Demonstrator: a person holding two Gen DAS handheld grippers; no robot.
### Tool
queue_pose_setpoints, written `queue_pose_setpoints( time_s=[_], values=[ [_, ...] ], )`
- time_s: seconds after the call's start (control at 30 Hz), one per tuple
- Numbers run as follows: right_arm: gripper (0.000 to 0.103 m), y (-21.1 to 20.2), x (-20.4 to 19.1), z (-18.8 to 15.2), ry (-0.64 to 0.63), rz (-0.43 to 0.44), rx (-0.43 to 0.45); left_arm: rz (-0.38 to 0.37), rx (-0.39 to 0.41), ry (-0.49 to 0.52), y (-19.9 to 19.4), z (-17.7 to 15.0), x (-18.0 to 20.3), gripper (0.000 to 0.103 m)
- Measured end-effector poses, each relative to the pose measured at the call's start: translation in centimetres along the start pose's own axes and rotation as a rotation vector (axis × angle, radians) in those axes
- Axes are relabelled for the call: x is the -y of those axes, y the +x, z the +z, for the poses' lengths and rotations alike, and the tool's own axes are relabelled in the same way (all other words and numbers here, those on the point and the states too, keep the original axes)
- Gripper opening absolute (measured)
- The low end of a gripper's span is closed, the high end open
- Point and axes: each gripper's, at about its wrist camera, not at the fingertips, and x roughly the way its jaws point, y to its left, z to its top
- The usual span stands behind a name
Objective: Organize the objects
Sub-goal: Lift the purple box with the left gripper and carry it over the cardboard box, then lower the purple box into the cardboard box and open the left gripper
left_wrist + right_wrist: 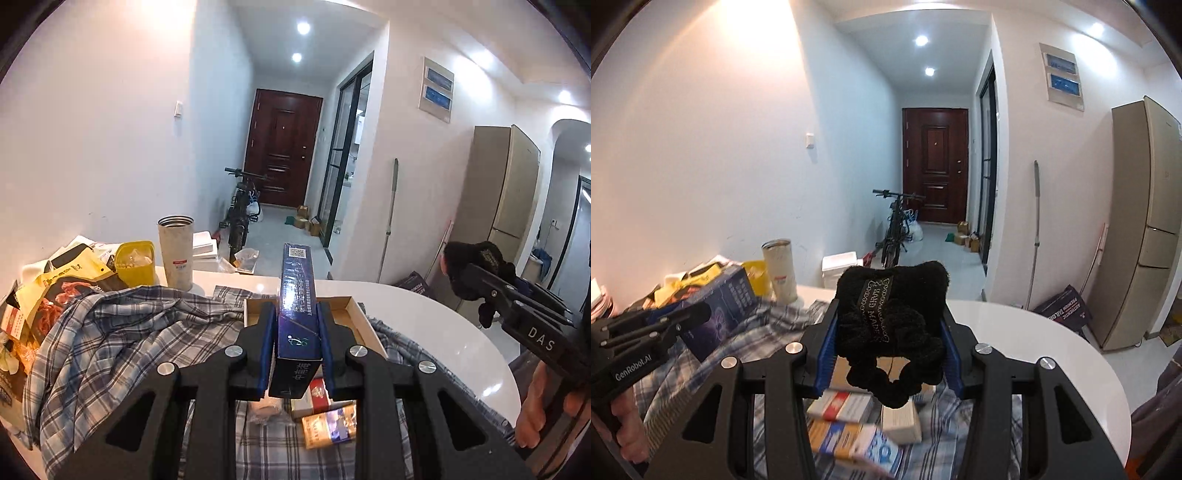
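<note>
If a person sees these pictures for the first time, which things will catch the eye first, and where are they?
Most striking is the long blue box, clamped upright between the fingers of the left gripper above the plaid shirt on the white table. Next comes the fuzzy black knitted item with its "HAND MADE" label, held in the right gripper. Behind both, a bicycle stands before the dark red door.

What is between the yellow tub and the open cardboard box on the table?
In the left wrist view, the tall steel cup and rumpled plaid shirt lie between the yellow tub and the cardboard box.
</note>
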Motion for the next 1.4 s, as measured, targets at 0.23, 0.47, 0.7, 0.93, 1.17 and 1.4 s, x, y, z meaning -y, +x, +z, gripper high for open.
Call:
queue_pose_setpoints(
  time_s=[0.23,0.47,0.7,0.93,1.17,1.4],
  values=[
    [0.047,1.4,0.1,1.1,-0.006,0.008,0.018,-0.038,-0.044,0.011,2.6,1.2,0.9,0.024],
    [0.047,5.5,1.2,2.1,0.034,0.0,-0.018,-0.026,-0.105,-0.028,7.9,3.0,0.6,0.024],
    [0.047,11.9,2.6,0.7,0.042,-0.023,-0.089,-0.005,-0.156,-0.058,13.1,1.6,-0.6,0.024],
    [0.047,15.9,4.2,-2.4,0.048,-0.054,-0.183,-0.053,-0.242,-0.058,18.7,-2.1,-1.2,0.024],
    [0.047,18.5,5.0,-4.4,0.042,-0.074,-0.246,-0.033,-0.26,-0.038,21.8,-4.6,-0.8,0.024],
    [0.047,19.9,4.7,-6.0,0.023,-0.073,-0.301,-0.02,-0.29,-0.066,23.6,-6.3,-1.3,0.024]
  ],
)
